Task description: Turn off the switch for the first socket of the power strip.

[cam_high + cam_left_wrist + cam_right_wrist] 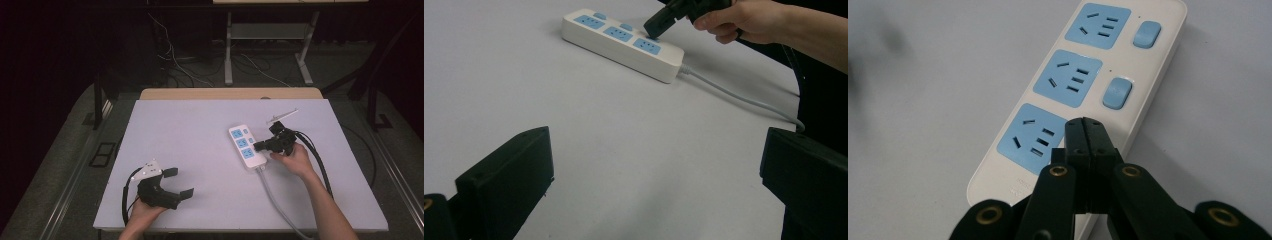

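On the bench, right tongs [1086,131] closed, tip pressing the power strip [246,145] near its last switch, seemingly mid-press; left tongs [179,182] open, idle.

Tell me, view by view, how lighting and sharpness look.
High view: table evenly lit, surroundings dark. Left gripper view: power strip sharp, a soft shadow beneath the hand. Right gripper view: sockets crisp, a blurred dark smudge at the upper left.

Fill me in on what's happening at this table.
A person's right tool, jaws shut together, has its tip at the white power strip with blue sockets, by the switch spot beside the socket nearest the grey cord. The left tool rests open on the white table, holding nothing.
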